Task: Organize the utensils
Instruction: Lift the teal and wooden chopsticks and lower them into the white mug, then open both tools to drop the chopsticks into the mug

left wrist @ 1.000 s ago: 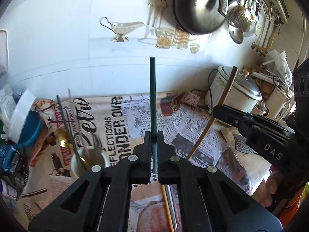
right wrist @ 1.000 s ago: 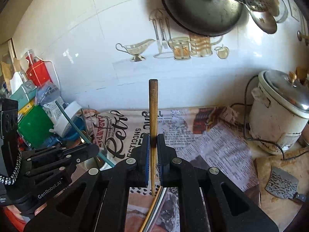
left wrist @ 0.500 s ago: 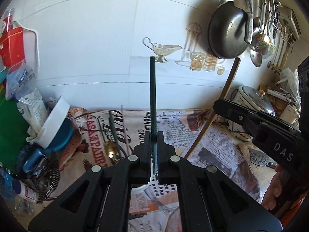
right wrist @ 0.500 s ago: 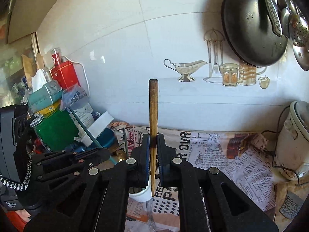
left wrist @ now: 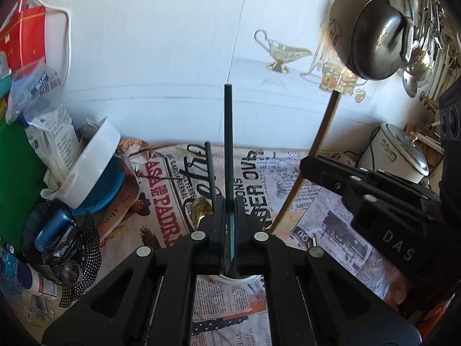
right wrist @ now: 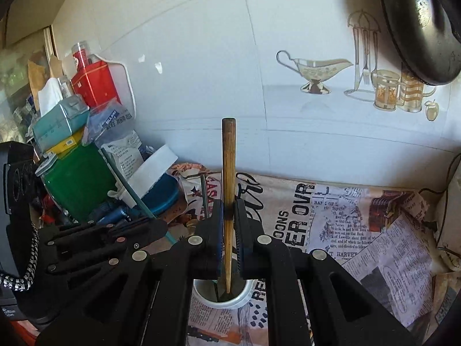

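Left wrist view shows the left gripper (left wrist: 229,225) with its two fingers pressed onto a dark green chopstick (left wrist: 228,144), which stands upright between the pads and rises against the white tiled wall (left wrist: 161,52). Its lower end drops behind the fingers toward a white cup (left wrist: 234,279) whose rim peeks out just below the jaws. A second dark green stick (left wrist: 209,170) and a gold spoon (left wrist: 201,208) lean out of that cup just left of the fingers. To the right, the right gripper (left wrist: 314,167) clamps a wooden chopstick (left wrist: 322,138), tilted up toward the wall.

Right wrist view shows the right gripper (right wrist: 229,230) closed on the wooden chopstick (right wrist: 228,178), held upright, its narrow tip hanging over the mouth of the white cup (right wrist: 222,298) directly beneath. To the left, the left gripper (right wrist: 138,227) holds the green chopstick (right wrist: 129,190) slanted.

Outward, the cup stands on a newspaper-print cloth (right wrist: 331,225) covering the counter. A blue and white container (right wrist: 157,178), a green box (right wrist: 77,178), a red tin (right wrist: 93,83) and plastic packets crowd the left corner. A dark wok (right wrist: 423,26) hangs on the wall at upper right, above a printed gravy-boat decal (right wrist: 314,69). A white rice cooker (left wrist: 397,155) sits at the far right in the left wrist view.
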### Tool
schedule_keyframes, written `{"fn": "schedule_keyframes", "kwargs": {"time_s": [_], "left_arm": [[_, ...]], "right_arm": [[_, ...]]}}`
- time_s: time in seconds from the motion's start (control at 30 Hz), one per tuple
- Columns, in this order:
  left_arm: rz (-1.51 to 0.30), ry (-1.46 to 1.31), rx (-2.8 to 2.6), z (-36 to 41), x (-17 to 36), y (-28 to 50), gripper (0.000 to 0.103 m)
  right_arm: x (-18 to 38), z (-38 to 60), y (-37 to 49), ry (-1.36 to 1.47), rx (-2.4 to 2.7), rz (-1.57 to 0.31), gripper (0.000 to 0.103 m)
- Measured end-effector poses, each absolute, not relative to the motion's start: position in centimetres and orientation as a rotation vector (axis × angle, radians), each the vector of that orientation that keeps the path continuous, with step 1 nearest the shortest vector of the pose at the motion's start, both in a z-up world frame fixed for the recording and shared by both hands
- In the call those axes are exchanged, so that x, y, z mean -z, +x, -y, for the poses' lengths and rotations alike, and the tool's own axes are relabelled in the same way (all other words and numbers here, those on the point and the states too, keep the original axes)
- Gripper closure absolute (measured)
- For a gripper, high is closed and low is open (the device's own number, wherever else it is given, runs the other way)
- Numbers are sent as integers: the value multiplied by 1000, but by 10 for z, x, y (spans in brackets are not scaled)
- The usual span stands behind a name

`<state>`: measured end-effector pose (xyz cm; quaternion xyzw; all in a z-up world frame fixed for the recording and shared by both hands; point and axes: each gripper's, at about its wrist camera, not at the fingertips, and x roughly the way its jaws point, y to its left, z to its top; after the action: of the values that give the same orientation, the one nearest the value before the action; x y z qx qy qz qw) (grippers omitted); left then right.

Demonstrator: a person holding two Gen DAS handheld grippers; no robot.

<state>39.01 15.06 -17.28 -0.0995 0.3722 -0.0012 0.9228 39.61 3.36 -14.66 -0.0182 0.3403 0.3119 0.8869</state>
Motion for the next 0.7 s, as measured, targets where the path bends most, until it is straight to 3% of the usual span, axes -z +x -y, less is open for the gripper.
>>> {"fn": "schedule_keyframes", "kwargs": {"time_s": [0.37,0.7], "left_arm": [[-896,-251,19,-171,221,403,100],[-933,-258,10,-172,227,410,100]], "right_arm": [[200,-56,403,-105,-628,-861,96],[212,-56,408,-131,-624,-930,96]]}}
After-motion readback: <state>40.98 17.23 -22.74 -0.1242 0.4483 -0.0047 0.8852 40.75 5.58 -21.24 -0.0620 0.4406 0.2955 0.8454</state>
